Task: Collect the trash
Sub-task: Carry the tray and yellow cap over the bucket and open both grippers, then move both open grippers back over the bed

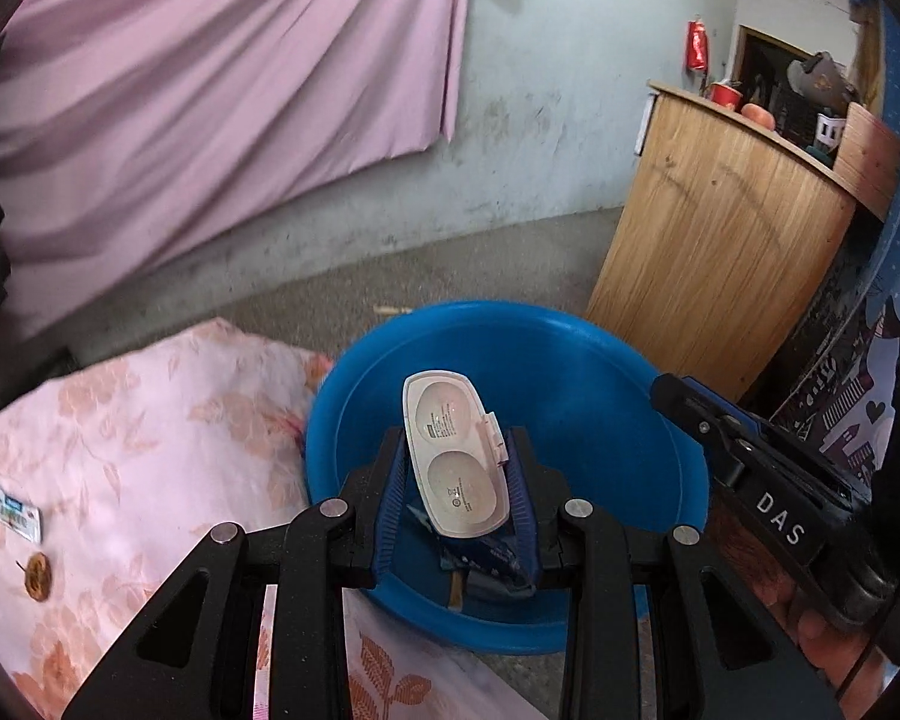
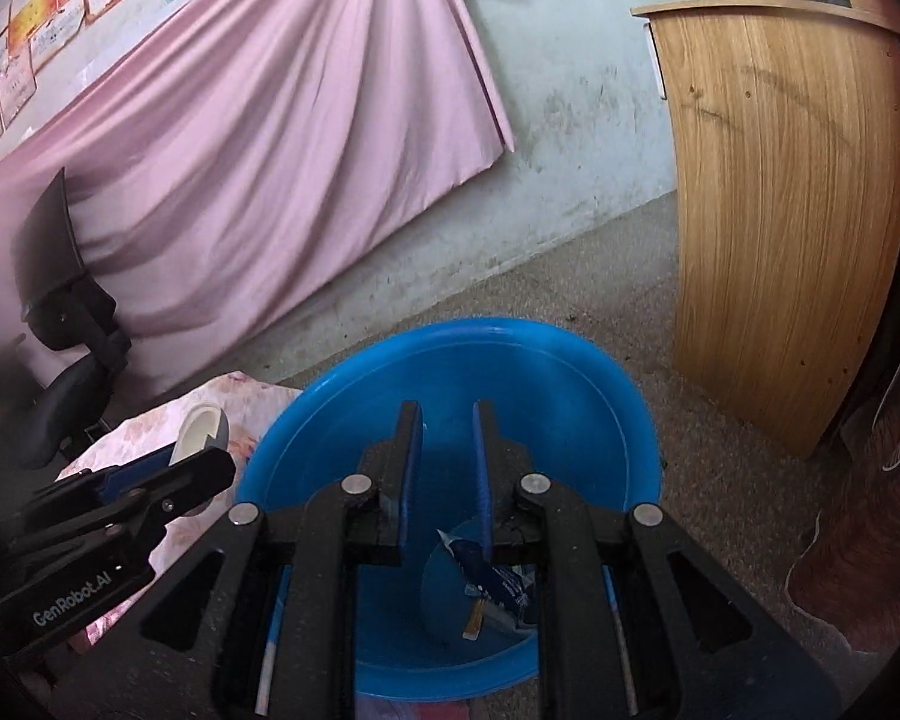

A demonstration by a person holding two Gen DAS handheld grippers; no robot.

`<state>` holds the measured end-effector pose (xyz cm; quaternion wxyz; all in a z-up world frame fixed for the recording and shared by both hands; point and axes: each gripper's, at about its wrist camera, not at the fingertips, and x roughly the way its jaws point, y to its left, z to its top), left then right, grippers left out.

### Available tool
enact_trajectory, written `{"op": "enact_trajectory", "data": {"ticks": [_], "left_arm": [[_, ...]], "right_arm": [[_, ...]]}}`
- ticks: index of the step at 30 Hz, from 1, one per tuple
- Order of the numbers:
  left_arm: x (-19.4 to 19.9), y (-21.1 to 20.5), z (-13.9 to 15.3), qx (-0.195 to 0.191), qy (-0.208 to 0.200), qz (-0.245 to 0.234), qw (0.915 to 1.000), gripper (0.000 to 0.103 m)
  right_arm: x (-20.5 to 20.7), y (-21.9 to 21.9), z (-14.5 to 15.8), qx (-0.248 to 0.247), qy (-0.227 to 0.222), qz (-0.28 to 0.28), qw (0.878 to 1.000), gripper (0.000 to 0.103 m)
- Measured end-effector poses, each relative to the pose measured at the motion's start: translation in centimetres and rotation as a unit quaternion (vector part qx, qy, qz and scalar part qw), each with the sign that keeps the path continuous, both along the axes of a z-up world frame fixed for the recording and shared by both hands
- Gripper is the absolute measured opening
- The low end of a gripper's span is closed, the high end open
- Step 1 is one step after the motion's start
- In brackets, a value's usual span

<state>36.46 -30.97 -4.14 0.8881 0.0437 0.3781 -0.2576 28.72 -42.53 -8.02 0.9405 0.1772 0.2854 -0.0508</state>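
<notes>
Wrappers (image 2: 498, 585) inside blue basin (image 2: 570, 384)

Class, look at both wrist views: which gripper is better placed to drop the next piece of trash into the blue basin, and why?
Left. The left gripper is shut on the white plastic case, held over the blue basin. The right gripper is open and holds nothing.

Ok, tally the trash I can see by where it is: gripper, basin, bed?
Held in left gripper: 1, white case
In blue basin: 2, blue wrapper, orange scrap
On bed: 2, sachet, brown disc
Total: 5
</notes>
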Motion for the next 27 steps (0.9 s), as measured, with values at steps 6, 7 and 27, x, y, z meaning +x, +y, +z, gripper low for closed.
{"op": "enact_trajectory", "data": {"ticks": [6, 7, 27], "left_arm": [[0.8, 1.4, -0.3, -0.011, 0.030, 0.036, 0.9988, 0.046], [0.9, 1.7, -0.2, -0.017, 0.034, 0.039, 0.9985, 0.046], [-3.4, 12.0, 4.8, -0.095, -0.117, 0.183, 0.9714, 0.101]], "right_arm": [[0.2, -0.4, -0.2, 0.001, 0.011, -0.020, 1.000, 0.077], [0.1, -0.6, -0.2, 0.002, 0.011, -0.025, 1.000, 0.081], [-1.0, -0.9, 2.1, 0.020, -0.034, -0.059, 0.997, 0.103]]}}
